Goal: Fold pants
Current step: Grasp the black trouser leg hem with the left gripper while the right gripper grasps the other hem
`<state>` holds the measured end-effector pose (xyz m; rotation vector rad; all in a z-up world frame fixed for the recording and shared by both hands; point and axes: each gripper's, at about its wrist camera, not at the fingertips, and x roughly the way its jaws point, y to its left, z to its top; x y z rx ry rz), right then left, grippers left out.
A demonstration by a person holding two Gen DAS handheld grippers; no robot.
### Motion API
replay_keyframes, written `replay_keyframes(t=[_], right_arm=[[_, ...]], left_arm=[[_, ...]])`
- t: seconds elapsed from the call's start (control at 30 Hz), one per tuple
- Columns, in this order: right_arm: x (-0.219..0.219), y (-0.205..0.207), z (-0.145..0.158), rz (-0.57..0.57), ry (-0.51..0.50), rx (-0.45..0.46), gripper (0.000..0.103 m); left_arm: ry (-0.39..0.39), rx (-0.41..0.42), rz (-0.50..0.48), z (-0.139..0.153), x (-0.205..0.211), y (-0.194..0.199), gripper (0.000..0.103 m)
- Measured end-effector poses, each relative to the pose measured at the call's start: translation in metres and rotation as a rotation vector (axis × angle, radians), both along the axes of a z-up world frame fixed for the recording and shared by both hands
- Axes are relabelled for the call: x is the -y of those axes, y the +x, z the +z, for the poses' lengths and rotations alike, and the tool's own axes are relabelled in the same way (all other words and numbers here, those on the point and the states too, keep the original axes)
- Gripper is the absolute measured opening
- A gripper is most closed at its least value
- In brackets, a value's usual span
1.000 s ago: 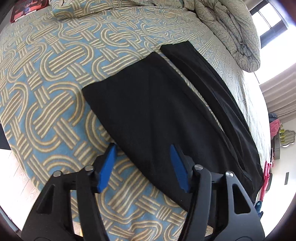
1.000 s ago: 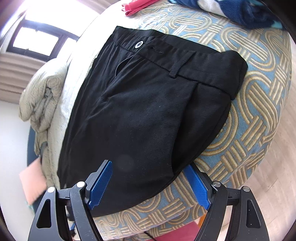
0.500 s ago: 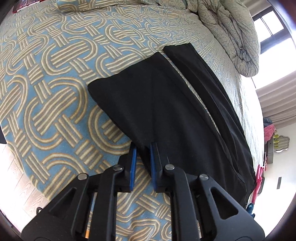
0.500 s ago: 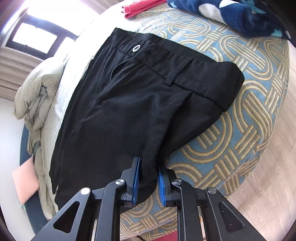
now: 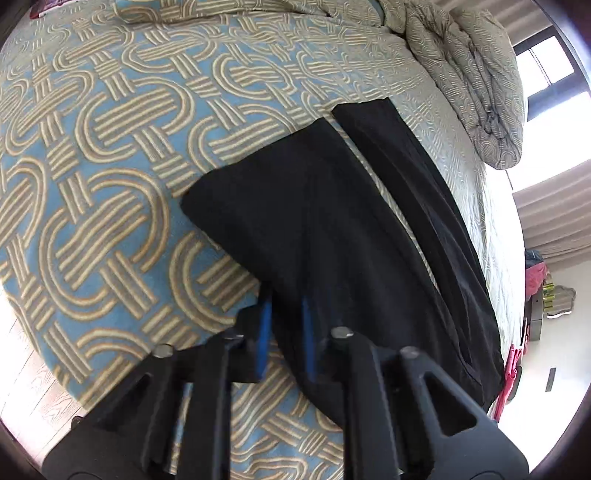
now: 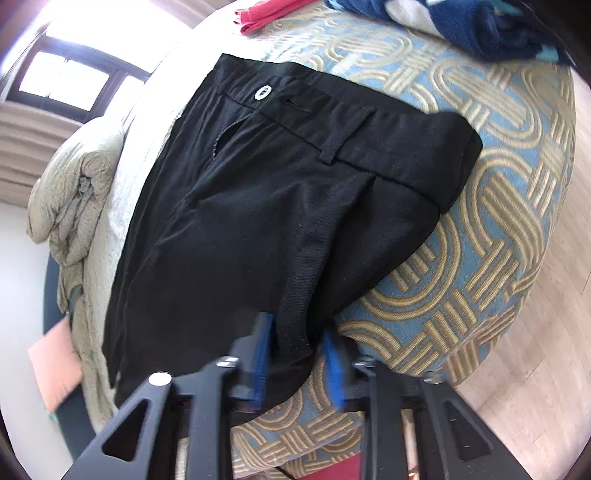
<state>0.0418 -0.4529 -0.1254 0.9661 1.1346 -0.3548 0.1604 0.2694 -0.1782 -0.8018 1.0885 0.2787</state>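
Note:
Black pants (image 5: 332,229) lie flat on a blue-and-tan patterned bed cover (image 5: 96,184). The left wrist view shows the two leg ends, the near leg (image 5: 280,214) and the far leg (image 5: 399,166). My left gripper (image 5: 286,332) is shut on the near edge of the near leg. The right wrist view shows the waistband (image 6: 332,122) with a white button (image 6: 263,92). My right gripper (image 6: 297,354) is shut on the near side edge of the pants (image 6: 258,229) below the waistband, and the cloth is bunched between the blue pads (image 6: 334,365).
A rumpled tan duvet (image 5: 476,74) lies at the far side of the bed. A red garment (image 6: 269,14) and a navy blanket (image 6: 461,22) lie past the waistband. The bed edge and wooden floor (image 6: 535,332) are close to both grippers.
Both grippers went from wide open over the pants' near edge to shut on it. The cloth now rises slightly between the pads.

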Motion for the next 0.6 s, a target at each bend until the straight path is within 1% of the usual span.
replay_keyframes(t=[0.03,0.07,0.1,0.13,0.17,0.2,0.23,0.37,0.6], right_arm=[[0.000,0.000,-0.002,-0.002,0.023,0.022,0.054],[0.001,0.001,-0.002,0.001,0.038,0.043,0.064],[0.001,0.004,-0.002,0.008,0.044,0.054,0.065],[0.000,0.006,-0.003,0.010,0.034,0.045,0.064],[-0.003,0.009,-0.001,0.019,0.014,0.033,0.043],[-0.005,0.011,0.002,0.028,-0.008,0.026,0.021],[-0.007,0.015,0.004,0.059,-0.046,0.000,0.010],[-0.011,0.017,0.021,0.060,-0.087,0.027,0.010],[-0.011,0.021,0.048,0.068,-0.109,0.075,0.009]], left_arm=[[-0.009,0.004,0.008,-0.001,-0.001,0.000,0.009],[-0.014,0.009,0.011,-0.001,-0.002,0.000,0.008],[-0.014,0.017,0.013,0.001,-0.002,-0.002,0.007],[-0.013,0.023,0.014,0.002,-0.002,-0.004,0.006],[-0.011,0.028,0.015,0.003,-0.003,-0.006,0.004],[-0.009,0.033,0.015,0.005,-0.003,-0.008,0.004],[-0.013,0.041,0.017,0.006,-0.005,-0.011,0.004],[-0.043,0.072,0.028,0.015,-0.008,-0.016,0.003],[-0.008,0.138,-0.008,0.046,0.002,-0.008,0.003]])
